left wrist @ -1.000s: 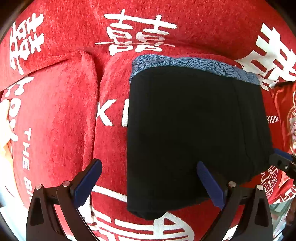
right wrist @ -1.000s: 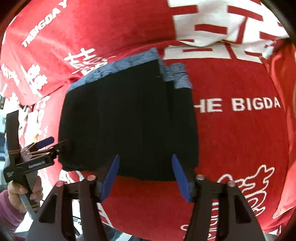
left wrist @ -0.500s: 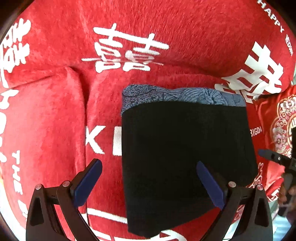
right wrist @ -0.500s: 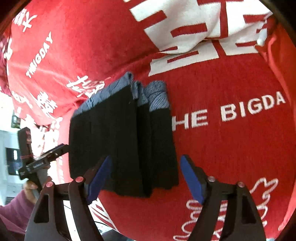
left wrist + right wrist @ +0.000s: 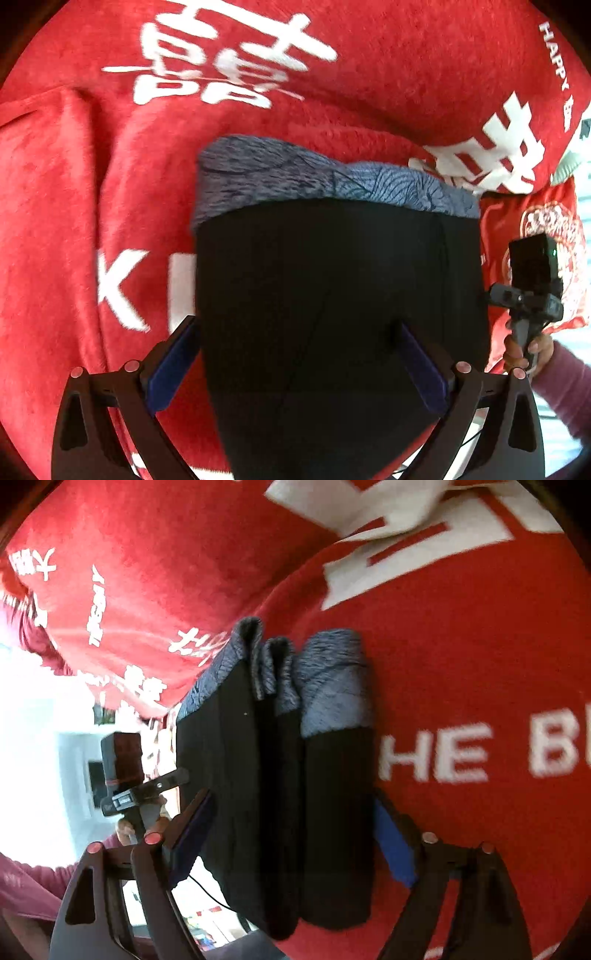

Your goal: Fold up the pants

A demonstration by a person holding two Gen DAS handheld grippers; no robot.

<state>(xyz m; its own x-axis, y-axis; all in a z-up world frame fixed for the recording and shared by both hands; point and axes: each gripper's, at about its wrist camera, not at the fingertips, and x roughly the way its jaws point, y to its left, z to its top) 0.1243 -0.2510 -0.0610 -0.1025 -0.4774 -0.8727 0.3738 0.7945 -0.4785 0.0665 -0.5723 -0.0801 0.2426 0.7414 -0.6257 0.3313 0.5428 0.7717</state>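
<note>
The black pants (image 5: 332, 295) lie folded into a compact stack on the red blanket (image 5: 74, 206), blue patterned waistband (image 5: 314, 177) at the far end. In the right wrist view the stack (image 5: 280, 794) shows several layers from its side. My left gripper (image 5: 299, 354) is open, its blue pads on either side of the stack's near end. My right gripper (image 5: 291, 842) is open and straddles the stack's side edge. Neither holds the fabric. The right gripper also shows at the stack's right edge in the left wrist view (image 5: 528, 291).
The red blanket with white lettering covers a cushioned sofa seat and backrest (image 5: 258, 55). A red patterned cushion (image 5: 546, 236) lies at the right. The seat's front edge is near, with bright room (image 5: 44, 746) beyond it.
Both grippers have drawn back and tilted, so the folded stack sits lower and closer in each view. The right gripper opened wider and swung to the stack's side. The pants have not moved.
</note>
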